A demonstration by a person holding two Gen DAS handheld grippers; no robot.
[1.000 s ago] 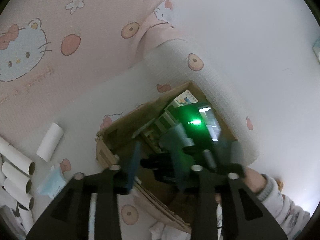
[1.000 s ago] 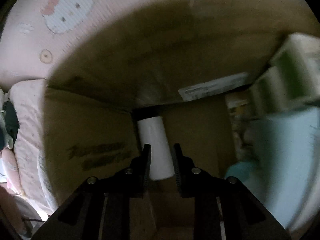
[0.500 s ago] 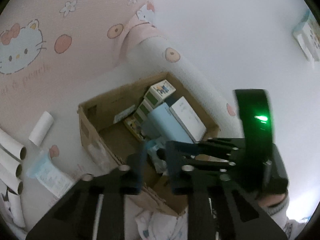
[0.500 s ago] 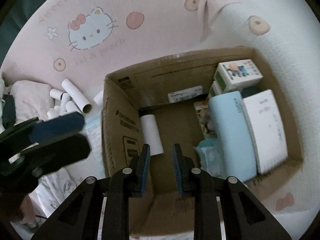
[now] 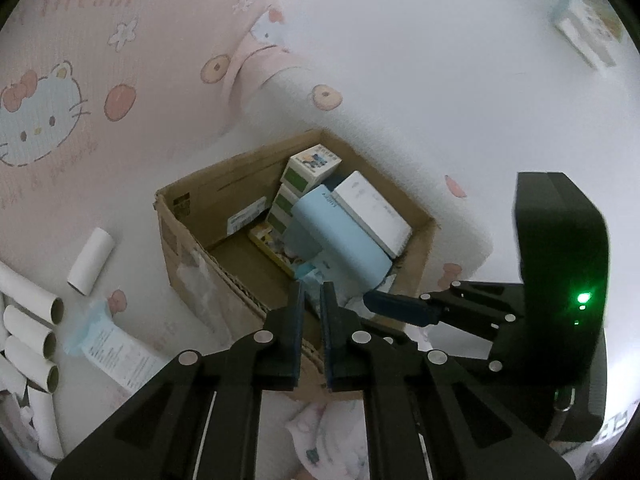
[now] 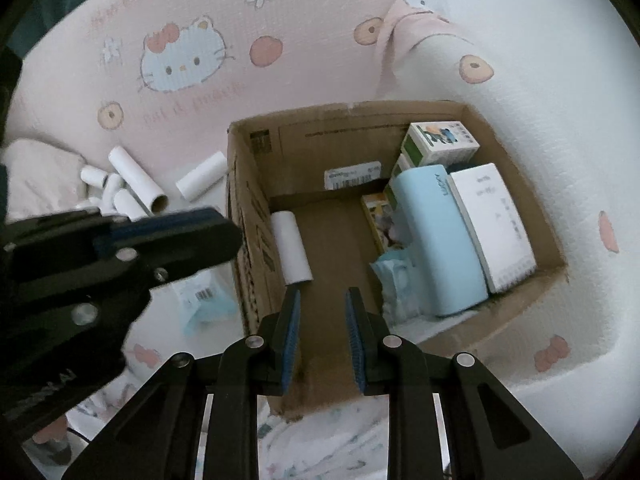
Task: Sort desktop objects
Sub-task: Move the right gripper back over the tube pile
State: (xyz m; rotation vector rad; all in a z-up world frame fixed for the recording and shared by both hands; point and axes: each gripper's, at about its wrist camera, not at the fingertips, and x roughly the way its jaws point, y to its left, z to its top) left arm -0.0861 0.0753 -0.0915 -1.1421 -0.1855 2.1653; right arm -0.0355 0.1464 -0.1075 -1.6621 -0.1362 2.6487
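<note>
A brown cardboard box (image 6: 256, 216) stands on the pink and white bedding. Inside lie a white paper tube (image 6: 291, 252), a light blue case (image 6: 436, 240), a white box (image 6: 494, 224) and small cartons (image 6: 440, 142). My right gripper (image 6: 320, 312) hovers above the box's near edge, open and empty, with the tube lying ahead of it on the box floor. My left gripper (image 5: 312, 300) is nearly shut and empty, above the box's near corner (image 5: 240, 292). The right gripper shows in the left wrist view (image 5: 400, 308), and the left gripper shows in the right wrist view (image 6: 188, 232).
Several white paper tubes (image 6: 132, 188) lie left of the box, also showing in the left wrist view (image 5: 90, 256). A blue packet with a printed sheet (image 5: 108, 344) lies by the box. A small box (image 5: 588, 32) lies far right on the white cover.
My right gripper has let go of the white tube inside the box, risen out of it and opened wider. My left gripper has closed and swung over the box.
</note>
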